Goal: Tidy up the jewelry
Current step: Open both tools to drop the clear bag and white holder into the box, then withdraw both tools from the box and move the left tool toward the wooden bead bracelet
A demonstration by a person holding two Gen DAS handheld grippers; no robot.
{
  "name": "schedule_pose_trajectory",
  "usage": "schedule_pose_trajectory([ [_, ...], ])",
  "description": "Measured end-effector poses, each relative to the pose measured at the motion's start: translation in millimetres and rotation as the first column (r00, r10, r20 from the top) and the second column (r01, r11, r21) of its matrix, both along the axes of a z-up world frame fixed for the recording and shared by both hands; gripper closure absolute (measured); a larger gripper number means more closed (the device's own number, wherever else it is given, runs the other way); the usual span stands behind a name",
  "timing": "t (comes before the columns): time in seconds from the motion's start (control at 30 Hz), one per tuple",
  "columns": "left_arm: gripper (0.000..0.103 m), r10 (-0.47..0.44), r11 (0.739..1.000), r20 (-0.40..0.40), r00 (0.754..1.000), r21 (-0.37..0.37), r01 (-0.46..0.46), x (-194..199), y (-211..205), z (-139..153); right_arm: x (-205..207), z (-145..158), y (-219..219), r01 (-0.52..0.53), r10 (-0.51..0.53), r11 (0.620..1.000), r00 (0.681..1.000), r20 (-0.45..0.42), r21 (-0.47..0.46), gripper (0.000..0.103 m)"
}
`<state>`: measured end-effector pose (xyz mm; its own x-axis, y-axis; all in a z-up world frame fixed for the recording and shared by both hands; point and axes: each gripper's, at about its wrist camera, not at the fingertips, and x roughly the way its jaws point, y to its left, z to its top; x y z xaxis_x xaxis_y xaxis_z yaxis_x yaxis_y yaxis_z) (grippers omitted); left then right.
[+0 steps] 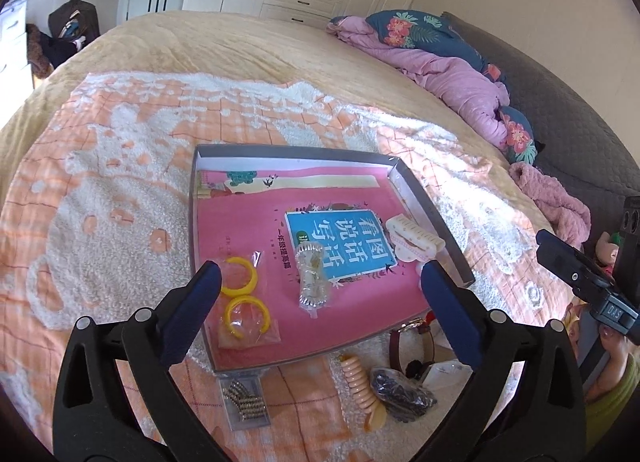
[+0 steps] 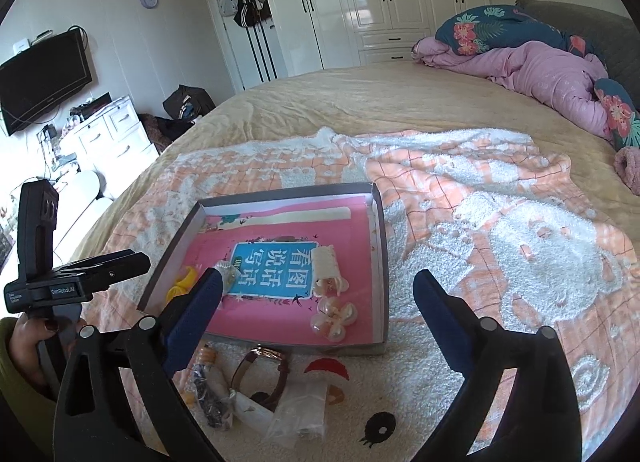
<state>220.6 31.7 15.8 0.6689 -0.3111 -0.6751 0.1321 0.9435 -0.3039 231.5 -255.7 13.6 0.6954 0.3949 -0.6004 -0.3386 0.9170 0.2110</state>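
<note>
While both the left gripper (image 1: 320,270) and the right gripper (image 2: 318,282) were held wide open and empty, a brown-strapped wristwatch (image 2: 260,370), a beige spiral hair tie (image 1: 360,386) and small bagged pieces (image 2: 296,414) were left unsorted on the blanket nearest them. Beyond, in the shallow pink-lined cardboard tray (image 1: 448,234), bagged yellow plastic rings (image 1: 242,298), a clear bagged trinket (image 1: 312,278), a cream hair claw (image 1: 412,240) and a pearl flower clip (image 2: 334,316) had been laid, so the sorting was judged about half done.

Left tongs (image 1: 320,274), right tongs (image 2: 318,282) agape, empty
</note>
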Motion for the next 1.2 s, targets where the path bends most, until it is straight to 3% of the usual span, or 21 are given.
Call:
schedule_pose_trajectory([
  [0.43, 0.01, -0.01, 1.0, 0.078, 0.997, 0.012, 0.009, -29.3, -18.8, 36.3, -28.4, 24.0, 1.5, -0.034, 0.034, 0.999, 0.998, 0.053, 0.006, 0.007],
  [1.2, 0.01, 0.0, 0.998, 0.067, 0.998, 0.055, -0.004, -80.4, -32.4, 31.4, -69.1, 29.0, -14.3, -0.07, 0.068, 0.997, 0.994, 0.082, 0.014, 0.007],
])
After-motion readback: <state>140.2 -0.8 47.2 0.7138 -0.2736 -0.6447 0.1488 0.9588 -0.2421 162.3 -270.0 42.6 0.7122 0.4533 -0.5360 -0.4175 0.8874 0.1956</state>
